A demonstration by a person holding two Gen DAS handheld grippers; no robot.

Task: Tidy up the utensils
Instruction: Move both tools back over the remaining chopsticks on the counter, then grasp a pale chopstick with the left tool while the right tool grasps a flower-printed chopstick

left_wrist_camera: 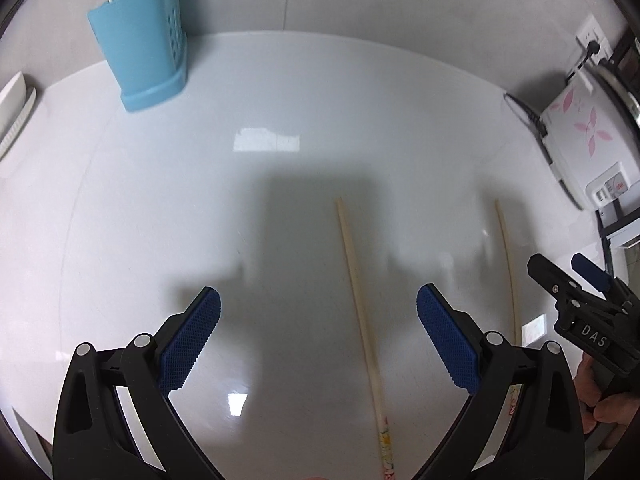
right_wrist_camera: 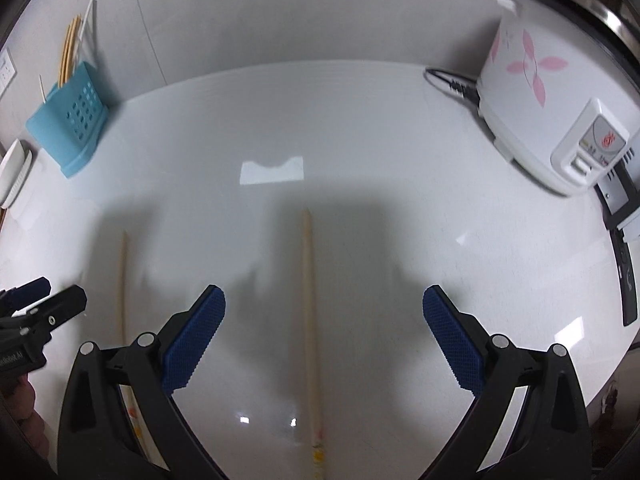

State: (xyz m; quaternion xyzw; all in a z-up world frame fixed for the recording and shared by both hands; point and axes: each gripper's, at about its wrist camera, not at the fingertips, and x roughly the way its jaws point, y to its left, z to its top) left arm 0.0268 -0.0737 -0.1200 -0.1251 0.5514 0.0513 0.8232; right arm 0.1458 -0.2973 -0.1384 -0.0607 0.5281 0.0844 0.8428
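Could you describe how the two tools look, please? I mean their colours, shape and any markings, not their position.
Both tools look alike. The left tool and the right tool each have a black plastic frame with curved arms, silver round pins at the joints, and two dark blue pads with a fine grid texture. Seen from the left wrist camera, the right tool's body carries white letters "DAS". No cables are visible.

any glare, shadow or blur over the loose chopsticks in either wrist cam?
Left wrist: the gripper's shadow covers the near chopstick; glare patches on the table miss it; the second chopstick bows with fisheye distortion. Right wrist: shadow again over the chopstick between the open fingers, glare beyond its tip, rice cooker slightly blurred.
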